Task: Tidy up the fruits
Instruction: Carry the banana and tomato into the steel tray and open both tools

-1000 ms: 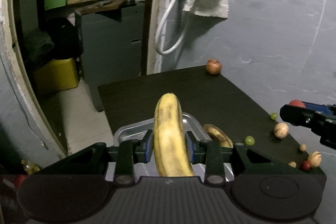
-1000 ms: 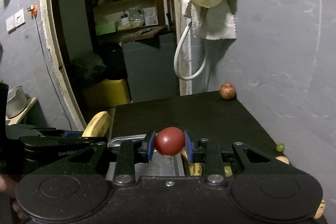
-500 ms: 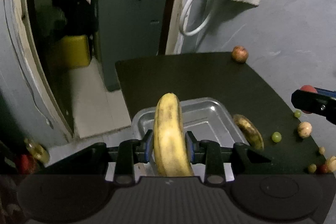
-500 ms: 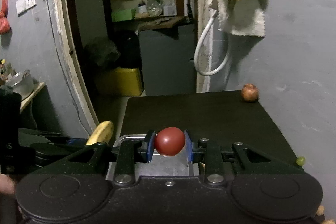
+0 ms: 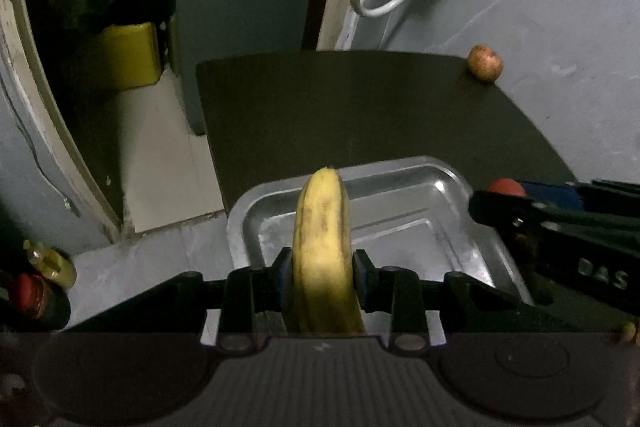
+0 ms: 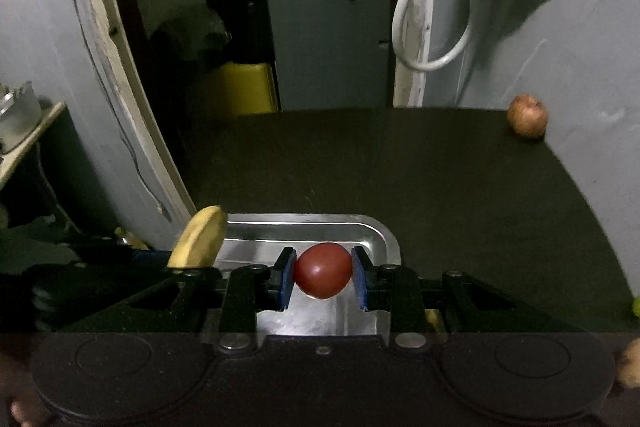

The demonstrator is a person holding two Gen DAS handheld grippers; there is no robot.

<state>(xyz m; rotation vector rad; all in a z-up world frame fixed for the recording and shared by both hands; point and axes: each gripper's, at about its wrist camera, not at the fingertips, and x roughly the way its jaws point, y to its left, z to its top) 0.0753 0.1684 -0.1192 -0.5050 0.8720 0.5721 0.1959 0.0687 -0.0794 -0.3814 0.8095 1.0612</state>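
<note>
Left gripper [image 5: 323, 277] clamps a yellow banana [image 5: 323, 259] above the metal tray [image 5: 456, 183], which sits at the dark table's [image 5: 360, 107] near-left edge. Right gripper [image 6: 323, 277] pinches a red tomato [image 6: 322, 275] over the tray's right half, the two tools close beside each other. Far table surface bare; lone apple [image 6: 527, 121] at far-right corner against the wall.
</note>
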